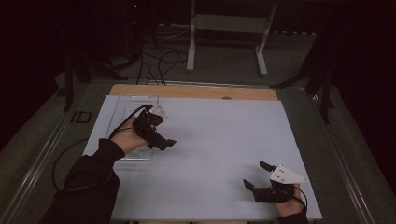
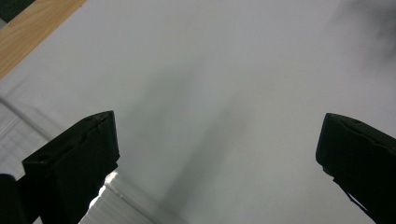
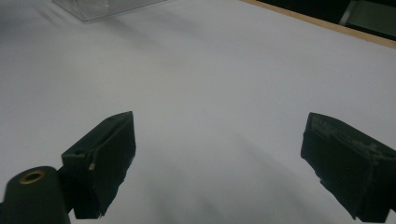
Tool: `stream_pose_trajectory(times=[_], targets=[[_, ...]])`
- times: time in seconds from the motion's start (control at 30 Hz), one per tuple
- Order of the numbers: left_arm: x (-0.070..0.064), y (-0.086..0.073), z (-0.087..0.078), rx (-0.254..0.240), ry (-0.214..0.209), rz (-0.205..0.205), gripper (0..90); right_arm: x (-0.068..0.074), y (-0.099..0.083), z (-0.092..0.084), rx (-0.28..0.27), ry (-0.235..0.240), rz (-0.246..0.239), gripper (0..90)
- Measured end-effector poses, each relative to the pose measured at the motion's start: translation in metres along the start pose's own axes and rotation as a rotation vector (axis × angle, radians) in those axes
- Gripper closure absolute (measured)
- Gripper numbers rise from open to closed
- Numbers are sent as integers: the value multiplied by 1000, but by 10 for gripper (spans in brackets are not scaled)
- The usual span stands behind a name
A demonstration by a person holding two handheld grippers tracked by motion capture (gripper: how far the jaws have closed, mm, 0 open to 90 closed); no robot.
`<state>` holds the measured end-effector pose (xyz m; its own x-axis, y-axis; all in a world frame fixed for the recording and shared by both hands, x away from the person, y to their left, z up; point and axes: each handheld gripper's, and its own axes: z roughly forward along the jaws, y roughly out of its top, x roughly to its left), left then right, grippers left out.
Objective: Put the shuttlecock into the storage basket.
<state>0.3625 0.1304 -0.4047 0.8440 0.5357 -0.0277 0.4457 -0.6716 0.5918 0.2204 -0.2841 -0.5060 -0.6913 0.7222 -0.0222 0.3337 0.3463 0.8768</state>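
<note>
The clear plastic tray (image 1: 133, 105) is lying at the table's far left, just under the left gripper (image 1: 164, 143), which is hovering wide and empty. The right gripper (image 1: 258, 175) is waiting near, also wide. Probably starting; next, the left must descend onto the tray's rim.

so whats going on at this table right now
A person holds a two-jaw claw in each hand over a white table top. The left claw hovers open at the near edge of a clear plastic tray at the table's far left, holding nothing. The right claw sits low near the front right, jaws wide apart and empty.
</note>
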Motion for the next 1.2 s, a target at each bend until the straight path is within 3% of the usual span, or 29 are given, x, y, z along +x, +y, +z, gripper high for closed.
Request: stream_pose_trajectory(times=[0.13,0.5,1.2], targets=[[-9,4,7,-12,-32,18,2,0,0,0,-3,-1,-2,102],[-23,6,21,-14,-59,44,2,0,0,-1,-6,-1,-4,102],[-39,-12,30,-10,-38,49,2,0,0,0,-6,1,1,102]])
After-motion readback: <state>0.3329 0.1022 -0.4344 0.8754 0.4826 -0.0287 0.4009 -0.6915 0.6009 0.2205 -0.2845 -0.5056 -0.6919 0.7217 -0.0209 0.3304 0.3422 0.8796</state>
